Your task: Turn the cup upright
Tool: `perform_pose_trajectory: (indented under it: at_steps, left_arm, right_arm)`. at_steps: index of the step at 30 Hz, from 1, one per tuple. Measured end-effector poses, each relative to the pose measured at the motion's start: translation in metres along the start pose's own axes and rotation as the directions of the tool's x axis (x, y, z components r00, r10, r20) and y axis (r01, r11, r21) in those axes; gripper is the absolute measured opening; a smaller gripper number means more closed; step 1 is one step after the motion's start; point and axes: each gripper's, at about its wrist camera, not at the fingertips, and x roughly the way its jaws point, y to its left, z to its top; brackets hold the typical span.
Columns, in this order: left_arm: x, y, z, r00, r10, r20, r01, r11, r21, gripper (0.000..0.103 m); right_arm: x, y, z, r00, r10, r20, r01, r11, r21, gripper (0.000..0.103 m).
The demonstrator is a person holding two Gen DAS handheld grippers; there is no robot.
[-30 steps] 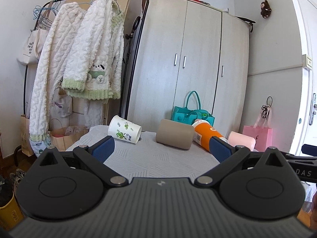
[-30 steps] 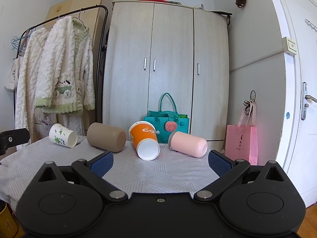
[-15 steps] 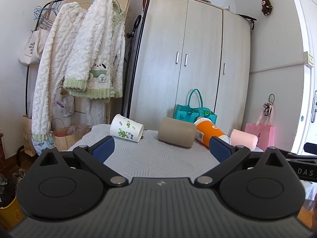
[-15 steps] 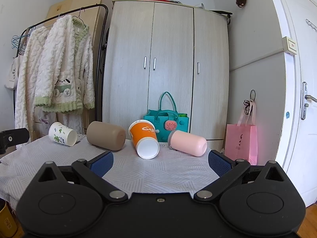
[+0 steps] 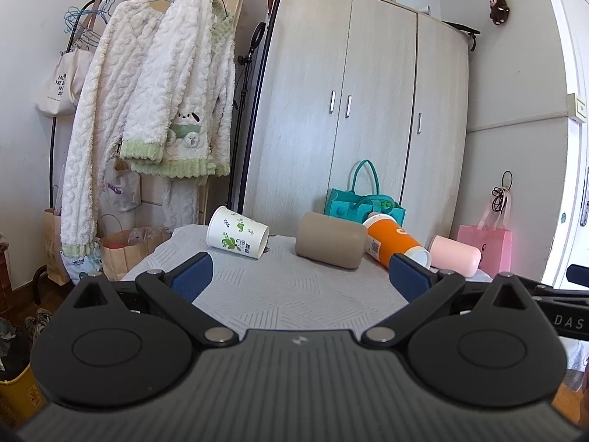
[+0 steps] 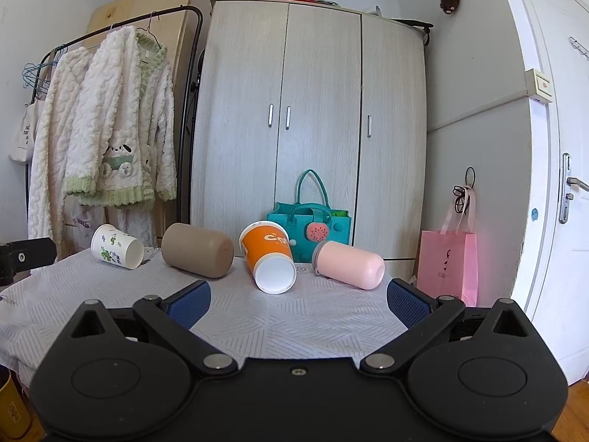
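Several cups lie on their sides in a row on a table with a white patterned cloth (image 6: 302,316). From left to right: a white paper cup with green leaves (image 6: 117,246) (image 5: 237,232), a tan cup (image 6: 197,249) (image 5: 330,245), an orange paper cup (image 6: 268,256) (image 5: 395,245) and a pink cup (image 6: 348,264) (image 5: 454,256). My left gripper (image 5: 300,276) is open and empty, short of the white and tan cups. My right gripper (image 6: 298,298) is open and empty, just short of the orange cup.
Behind the table stand a wardrobe (image 6: 313,129), a teal bag (image 6: 309,228) and a pink gift bag (image 6: 447,265). A clothes rack with fleece robes (image 5: 154,110) stands at the left. A door (image 6: 552,184) is at the right.
The left gripper has moved slightly forward, toward the cups. The right gripper has barely moved. No cup has moved.
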Motion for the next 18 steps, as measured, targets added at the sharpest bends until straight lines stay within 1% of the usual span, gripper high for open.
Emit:
perform_pose_trajectory:
  at_steps: [5,8,11,13,15,18]
  left_arm:
    - [0.005,0.004,0.003,0.998,-0.024,-0.060,0.022,0.999,-0.038,0.103]
    - [0.008,0.003,0.012,0.996,-0.026,-0.086,0.023,0.999,-0.040,0.103]
    - [0.010,-0.001,0.022,0.995,-0.030,-0.096,0.029,1.000,-0.010,0.103]
    - [0.013,-0.005,0.028,0.993,-0.044,-0.111,0.047,0.999,0.022,0.103]
    - [0.018,-0.008,0.033,0.989,-0.055,-0.138,0.063,0.997,0.053,0.103]
    - [0.029,-0.015,0.043,0.980,-0.049,-0.194,0.067,0.994,0.088,0.103]
  right_arm:
    - [0.000,-0.001,0.000,1.000,0.024,-0.016,-0.024,1.000,0.000,0.103]
    - [-0.001,-0.007,0.003,0.998,0.059,-0.031,-0.059,0.998,0.013,0.103]
    - [0.002,-0.017,0.008,0.995,0.082,-0.057,-0.080,0.996,0.029,0.103]
    - [0.006,-0.026,0.012,0.993,0.079,-0.090,-0.073,0.996,0.059,0.103]
    - [0.012,-0.036,0.017,0.987,0.092,-0.135,-0.082,0.994,0.077,0.103]
    - [0.019,-0.049,0.026,0.973,0.145,-0.181,-0.132,0.988,0.082,0.103]
